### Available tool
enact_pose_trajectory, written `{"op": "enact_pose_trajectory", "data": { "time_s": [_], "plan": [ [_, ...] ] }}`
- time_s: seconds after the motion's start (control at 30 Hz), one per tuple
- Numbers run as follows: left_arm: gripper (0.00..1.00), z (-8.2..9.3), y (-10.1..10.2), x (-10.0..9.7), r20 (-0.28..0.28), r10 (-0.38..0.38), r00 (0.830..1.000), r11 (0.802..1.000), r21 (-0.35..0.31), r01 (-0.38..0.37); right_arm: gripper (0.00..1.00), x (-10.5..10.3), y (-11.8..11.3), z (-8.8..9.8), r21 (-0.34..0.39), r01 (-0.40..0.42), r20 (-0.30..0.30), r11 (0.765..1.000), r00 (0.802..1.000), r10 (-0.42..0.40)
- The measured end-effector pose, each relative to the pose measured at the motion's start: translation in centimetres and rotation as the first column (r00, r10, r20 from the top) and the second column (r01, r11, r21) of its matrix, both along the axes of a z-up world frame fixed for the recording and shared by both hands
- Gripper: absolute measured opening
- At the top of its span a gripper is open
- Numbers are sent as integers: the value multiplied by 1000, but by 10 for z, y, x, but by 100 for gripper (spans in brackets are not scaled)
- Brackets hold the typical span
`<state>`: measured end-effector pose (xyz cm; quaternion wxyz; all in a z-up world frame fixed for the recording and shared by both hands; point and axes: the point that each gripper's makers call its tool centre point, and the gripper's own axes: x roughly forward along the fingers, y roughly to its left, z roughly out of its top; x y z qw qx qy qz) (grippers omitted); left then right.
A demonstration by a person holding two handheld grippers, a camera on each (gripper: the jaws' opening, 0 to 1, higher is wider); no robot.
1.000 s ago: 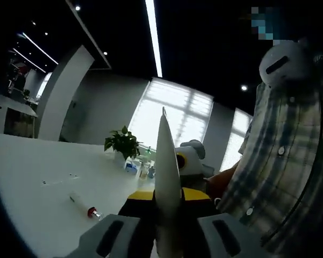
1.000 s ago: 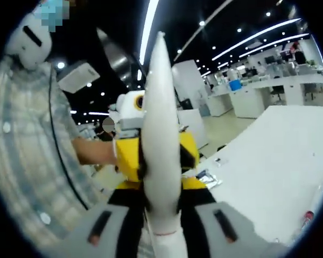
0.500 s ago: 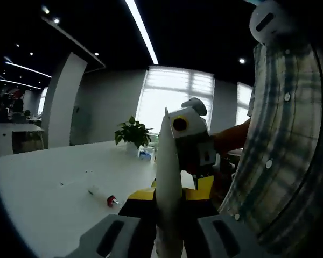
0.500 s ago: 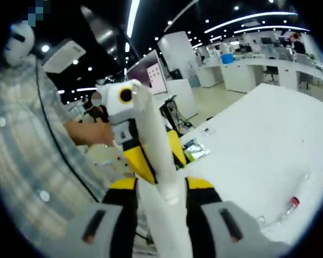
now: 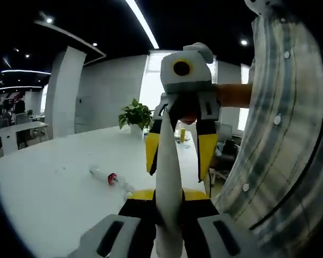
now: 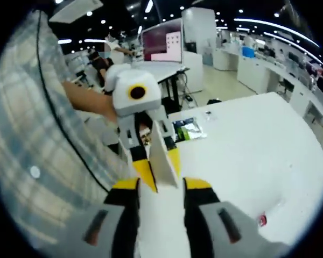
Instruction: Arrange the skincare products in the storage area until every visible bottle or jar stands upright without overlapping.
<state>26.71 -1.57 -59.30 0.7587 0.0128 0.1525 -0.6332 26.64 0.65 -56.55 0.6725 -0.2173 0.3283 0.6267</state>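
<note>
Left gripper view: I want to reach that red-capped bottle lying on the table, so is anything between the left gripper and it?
Nothing lies on the table between them. The bottle is left of the shut left gripper; the right gripper hangs beyond, off that line.

Plaid button shirt [image 5: 290,134], white tool [image 5: 168,161], yellow-tipped tool [image 5: 178,145]

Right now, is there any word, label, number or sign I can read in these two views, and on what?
No text is readable.
Bottle lying on the white table: label too blurred.
Flat packet on the table: print too small.
Pink screen behind: markings unreadable.
</note>
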Motion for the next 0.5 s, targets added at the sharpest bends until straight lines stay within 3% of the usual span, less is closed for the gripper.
{"op": "enact_pose_trajectory", "data": {
  "time_s": [0.07, 0.3, 0.5],
  "plan": [
    [15, -5, 0, -4, 18, -18, 1000, 999, 35, 17, 19, -4, 6, 2, -1, -16, -2, 1000, 1000, 16],
    [15, -10, -3, -13, 48, -54, 997, 996, 69, 50, 13, -13, 6, -9, -113, -107, 35, 988, 993, 111],
    [16, -15, -5, -15, 60, -52, 997, 995, 89, 47, 9, -16, 4, -12, -151, -128, 61, 980, 988, 139]
  ]
}}
